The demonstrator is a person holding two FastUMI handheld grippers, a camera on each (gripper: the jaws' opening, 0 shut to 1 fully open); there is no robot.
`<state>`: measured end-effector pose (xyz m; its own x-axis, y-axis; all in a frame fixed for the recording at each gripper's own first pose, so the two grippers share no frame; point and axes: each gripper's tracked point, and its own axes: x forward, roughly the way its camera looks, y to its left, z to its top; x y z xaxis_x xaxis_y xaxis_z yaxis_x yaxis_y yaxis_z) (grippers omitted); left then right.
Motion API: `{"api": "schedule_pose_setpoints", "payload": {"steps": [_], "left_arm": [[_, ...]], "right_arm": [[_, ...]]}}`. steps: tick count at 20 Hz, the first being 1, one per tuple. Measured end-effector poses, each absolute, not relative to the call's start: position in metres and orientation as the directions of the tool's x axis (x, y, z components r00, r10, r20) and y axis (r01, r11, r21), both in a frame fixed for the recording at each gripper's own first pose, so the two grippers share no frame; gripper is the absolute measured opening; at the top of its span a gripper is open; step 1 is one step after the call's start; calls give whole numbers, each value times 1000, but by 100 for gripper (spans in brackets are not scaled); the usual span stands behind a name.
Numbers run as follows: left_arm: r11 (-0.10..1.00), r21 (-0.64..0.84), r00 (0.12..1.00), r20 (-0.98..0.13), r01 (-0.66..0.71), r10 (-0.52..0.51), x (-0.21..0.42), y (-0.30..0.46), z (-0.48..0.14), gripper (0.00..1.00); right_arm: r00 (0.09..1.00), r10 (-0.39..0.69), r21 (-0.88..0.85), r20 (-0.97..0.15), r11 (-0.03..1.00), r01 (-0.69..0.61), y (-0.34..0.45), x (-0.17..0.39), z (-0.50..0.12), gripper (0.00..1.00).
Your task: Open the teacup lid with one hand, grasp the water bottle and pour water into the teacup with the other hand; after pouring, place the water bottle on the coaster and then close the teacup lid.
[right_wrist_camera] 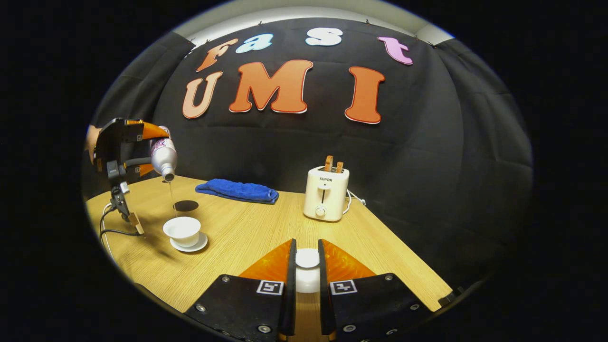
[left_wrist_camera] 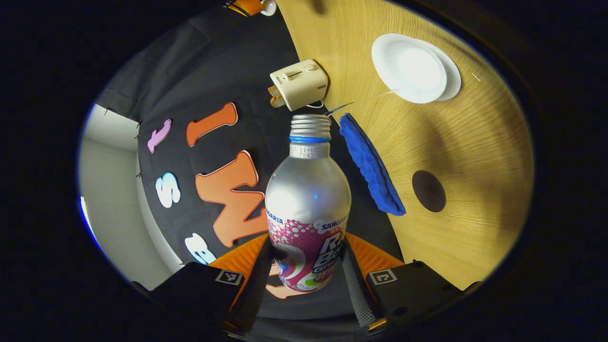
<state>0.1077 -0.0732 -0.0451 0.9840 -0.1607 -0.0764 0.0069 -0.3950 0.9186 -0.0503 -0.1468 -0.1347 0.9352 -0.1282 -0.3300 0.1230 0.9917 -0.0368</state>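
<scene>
Your count on the desk (right_wrist_camera: 266,228): one teacup (right_wrist_camera: 182,231) on one saucer (right_wrist_camera: 199,244), lower left of the right gripper view; one dark round coaster (right_wrist_camera: 185,205) just behind it; one blue towel (right_wrist_camera: 237,191) near the back edge; one toaster (right_wrist_camera: 326,193) with two slices standing in it, centre frame, its cord trailing right.

One water bottle (left_wrist_camera: 308,209): your left tongs (left_wrist_camera: 308,280) are clamped on its labelled lower body, one finger on each side. The cap is off. In the right gripper view the bottle (right_wrist_camera: 163,159) is tilted mouth-down above the teacup, a thin stream falling toward the cup.

One teacup lid (right_wrist_camera: 307,259): your right tongs (right_wrist_camera: 307,266) are closed on it, held over the desk's near part, bottom centre.

In the left gripper view the teacup (left_wrist_camera: 409,67) sits upper right, the coaster (left_wrist_camera: 429,191) right of centre, the towel (left_wrist_camera: 371,164) between bottle and coaster. Bare desk lies between teacup and toaster. A cable lies by the desk's left edge.
</scene>
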Motion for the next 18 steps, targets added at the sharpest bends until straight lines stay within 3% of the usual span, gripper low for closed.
{"api": "schedule_pose_setpoints", "payload": {"steps": [2, 9, 10, 11, 14, 18], "left_arm": [[-412, 911, 983, -52, -25, -175, 109, -76, -32, 79], [-451, 887, 980, 8, -99, -200, 111, -76, 7, 78], [-454, 885, 979, 15, -108, -203, 111, -76, 13, 78], [-457, 882, 979, 20, -112, -201, 109, -75, 18, 78], [-469, 873, 977, 37, -134, -211, 110, -75, 29, 78], [-486, 859, 969, 47, -163, -241, 107, -82, 25, 78]], "right_arm": [[936, -124, -39, -328, 992, 118, -146, -49, -133, 21], [939, -109, -33, -327, 994, 104, -143, -45, -132, 21], [938, -103, -28, -329, 995, 100, -142, -44, -132, 17], [939, -103, -27, -329, 995, 100, -142, -44, -132, 21], [942, -97, -28, -321, 995, 93, -140, -40, -127, 17], [945, -78, -26, -318, 997, 74, -133, -37, -127, 21]]}}
